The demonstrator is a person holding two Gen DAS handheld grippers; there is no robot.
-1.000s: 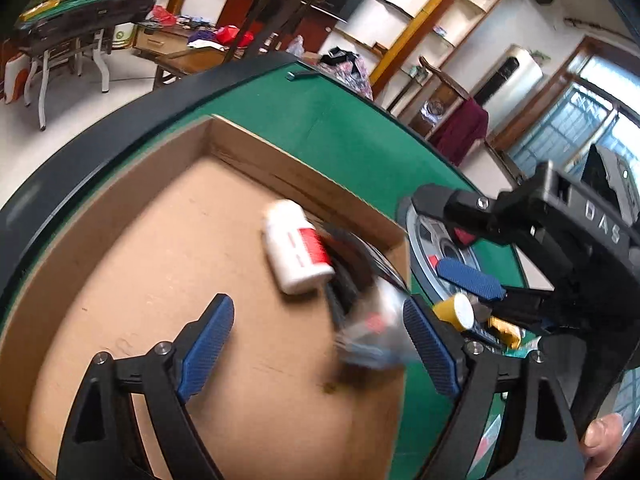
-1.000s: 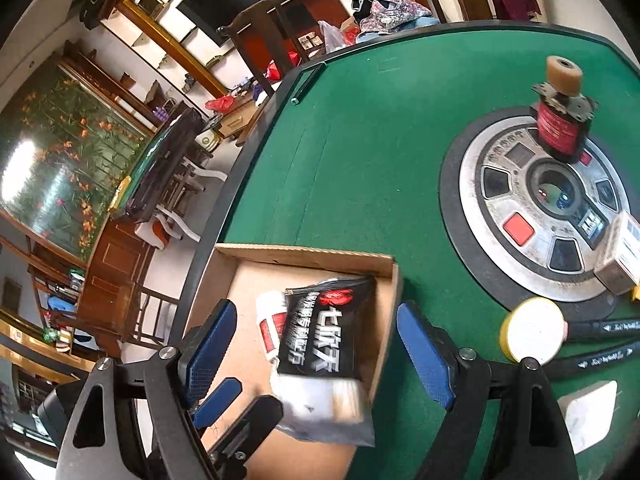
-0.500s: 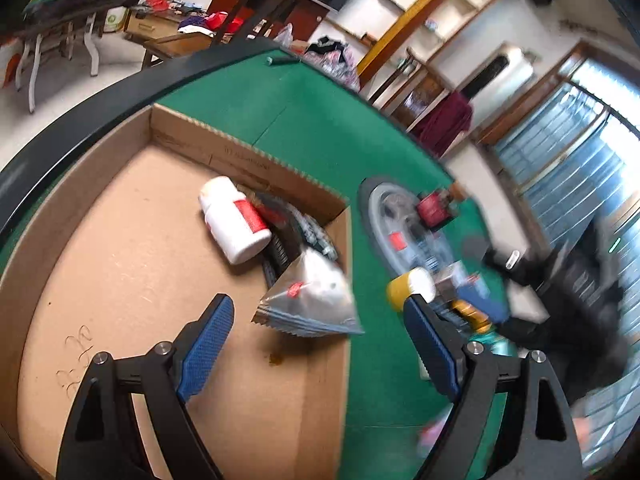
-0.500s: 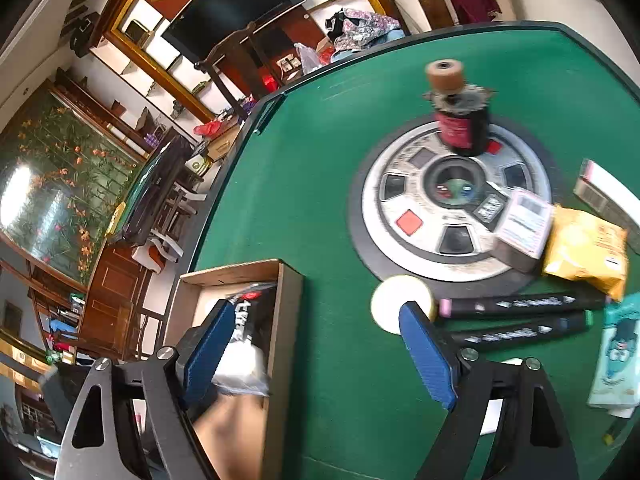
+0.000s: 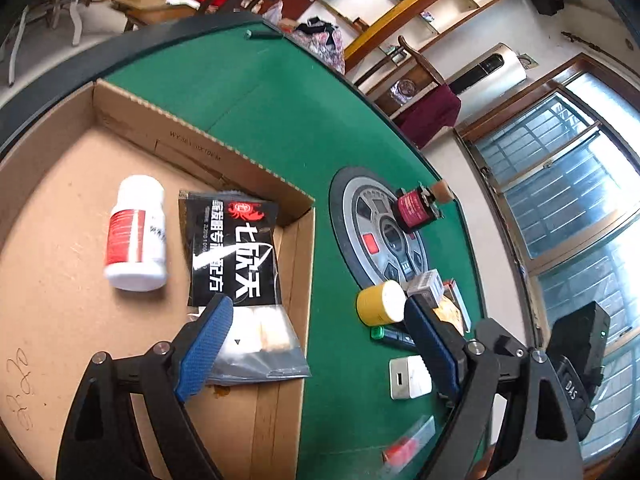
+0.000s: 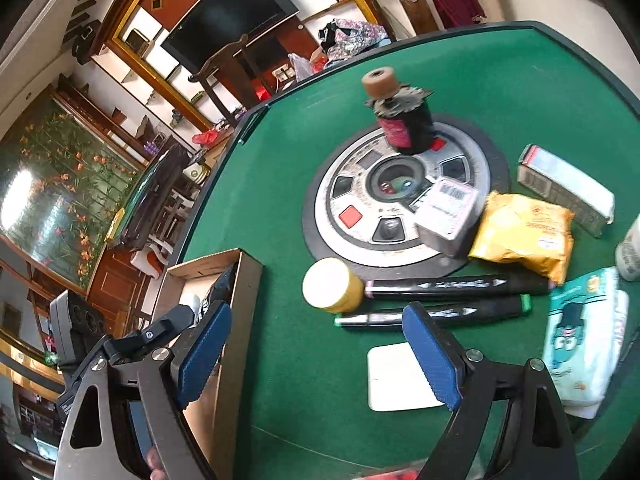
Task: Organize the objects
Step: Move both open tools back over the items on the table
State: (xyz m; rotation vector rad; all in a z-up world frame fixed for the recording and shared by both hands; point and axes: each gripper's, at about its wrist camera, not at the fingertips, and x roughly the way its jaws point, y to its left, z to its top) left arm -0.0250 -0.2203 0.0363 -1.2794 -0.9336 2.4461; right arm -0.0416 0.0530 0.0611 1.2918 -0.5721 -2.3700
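Observation:
A cardboard box (image 5: pixel 300 264) lies on the green table. In it are a white bottle with a red label (image 5: pixel 136 232) and a black sachet (image 5: pixel 236 256), side by side on the box floor. My left gripper (image 5: pixel 320 344) is open and hovers over the box's right wall with nothing held. My right gripper (image 6: pixel 318 356) is open above bare felt, just short of a yellow-lidded jar (image 6: pixel 332 284), two black markers (image 6: pixel 452 286) and a white card (image 6: pixel 400 376). The jar (image 5: pixel 380 302) also shows in the left wrist view, beside the right finger.
A round control panel (image 6: pixel 348 184) in the table's middle carries a dark spool (image 6: pixel 400 116) and a small box (image 6: pixel 448 208). A yellow packet (image 6: pixel 524 232), a long carton (image 6: pixel 564 188) and a teal tissue pack (image 6: pixel 584 336) lie to the right. Chairs and shelves stand beyond the table edge.
The black sachet dropped from under my right gripper and now lies flat in the box. My right gripper swung right over the loose items. The left gripper shifted towards the box's right wall.

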